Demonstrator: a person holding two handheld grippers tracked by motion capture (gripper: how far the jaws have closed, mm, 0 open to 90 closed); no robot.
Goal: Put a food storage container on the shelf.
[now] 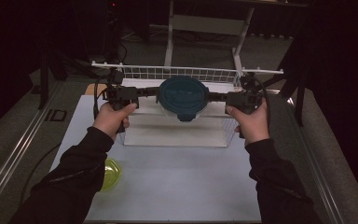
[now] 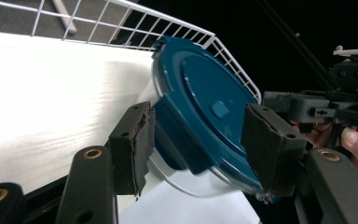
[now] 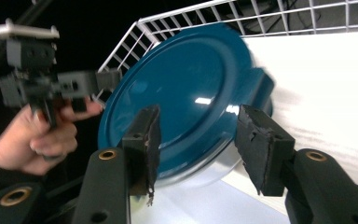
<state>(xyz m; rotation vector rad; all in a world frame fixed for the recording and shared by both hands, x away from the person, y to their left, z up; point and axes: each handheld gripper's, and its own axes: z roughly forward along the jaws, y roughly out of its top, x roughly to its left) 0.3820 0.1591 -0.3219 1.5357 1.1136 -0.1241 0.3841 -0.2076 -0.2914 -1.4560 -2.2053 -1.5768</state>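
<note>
The room lay dim, its edges nearly black. A white counter (image 1: 182,186) stood on grey floor (image 1: 9,135), brightly lit from above. Behind it rose the pale legs of another table (image 1: 170,44), with dark stands at both sides.

We see a dim high view with black surroundings; only the white table (image 1: 177,182) catches light. In both gripper views the tabletop glares white, the blue lid (image 3: 182,93) shows a highlight, and near jaws blur softly.

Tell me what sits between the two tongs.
In the high view, the container with the blue lid sits between the left tongs and right tongs, over the wire basket.
</note>
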